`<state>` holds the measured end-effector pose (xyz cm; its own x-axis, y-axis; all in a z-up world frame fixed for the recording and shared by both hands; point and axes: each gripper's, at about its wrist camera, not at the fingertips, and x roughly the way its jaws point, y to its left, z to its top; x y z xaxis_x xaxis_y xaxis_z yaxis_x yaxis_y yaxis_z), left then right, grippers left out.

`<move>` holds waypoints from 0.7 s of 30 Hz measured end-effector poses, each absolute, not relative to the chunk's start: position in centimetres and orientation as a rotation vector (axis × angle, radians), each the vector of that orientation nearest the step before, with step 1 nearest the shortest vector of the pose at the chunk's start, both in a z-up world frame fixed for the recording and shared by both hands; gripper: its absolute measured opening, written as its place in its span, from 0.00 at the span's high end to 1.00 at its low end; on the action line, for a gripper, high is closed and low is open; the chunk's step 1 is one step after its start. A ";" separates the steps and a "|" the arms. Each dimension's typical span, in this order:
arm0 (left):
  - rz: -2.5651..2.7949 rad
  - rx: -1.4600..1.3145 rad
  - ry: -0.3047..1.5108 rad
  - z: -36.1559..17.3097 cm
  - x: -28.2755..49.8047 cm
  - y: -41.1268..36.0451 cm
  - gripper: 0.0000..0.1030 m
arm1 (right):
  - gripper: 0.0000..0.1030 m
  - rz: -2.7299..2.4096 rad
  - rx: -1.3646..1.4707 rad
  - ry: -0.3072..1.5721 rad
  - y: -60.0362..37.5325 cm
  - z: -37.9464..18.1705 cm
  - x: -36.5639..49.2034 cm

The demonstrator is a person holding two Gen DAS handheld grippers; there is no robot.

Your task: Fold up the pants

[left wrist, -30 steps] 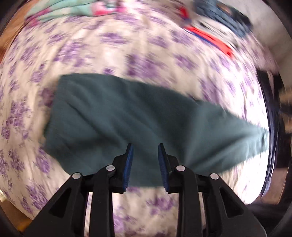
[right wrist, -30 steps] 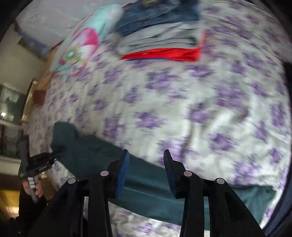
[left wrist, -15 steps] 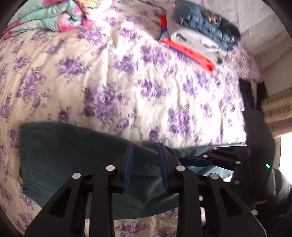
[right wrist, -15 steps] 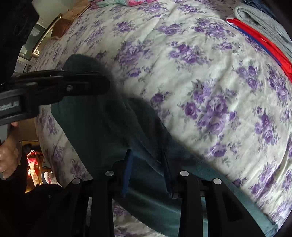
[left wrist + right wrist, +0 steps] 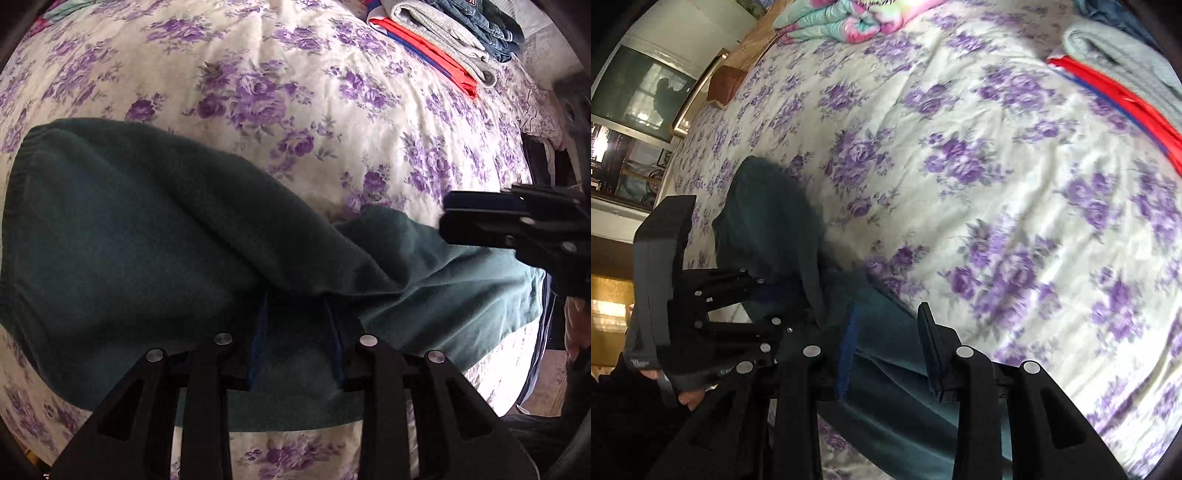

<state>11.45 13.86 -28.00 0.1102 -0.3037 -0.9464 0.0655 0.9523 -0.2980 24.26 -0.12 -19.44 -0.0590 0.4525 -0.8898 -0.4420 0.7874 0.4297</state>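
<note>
Teal pants point(image 5: 122, 236) on floral bed point(image 5: 295, 92)
Left gripper point(image 5: 297, 317) pinches a fabric fold; right gripper point(image 5: 886, 332) part-open over pants, grasp unclear

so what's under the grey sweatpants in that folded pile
A red garment with a blue edge lies under the grey sweatpants, on the floral bedspread. Anything beneath the red layer is hidden.

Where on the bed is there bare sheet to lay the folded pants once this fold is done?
The widest bare stretch of floral sheet lies beyond the green pants, bordered by the folded clothes stack on one side and the pastel blanket on the other. The near edge is crowded: pants and both tongs, left and right.
</note>
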 end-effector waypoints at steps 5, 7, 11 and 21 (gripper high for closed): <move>-0.281 -0.216 1.426 -28.0 11.5 13.9 0.72 | 0.67 0.827 -0.053 1.496 2.7 -21.0 24.9; -0.281 -0.219 1.428 -28.1 11.6 14.0 0.72 | 0.79 0.858 -0.101 1.500 3.9 -21.1 24.5; -0.281 -0.228 1.447 -27.6 11.8 14.5 0.73 | 0.96 0.832 -0.169 1.458 4.2 -20.5 23.9; -0.111 -0.366 1.450 -28.6 11.7 22.5 0.94 | 0.99 0.617 -0.093 1.222 1.4 -16.4 27.1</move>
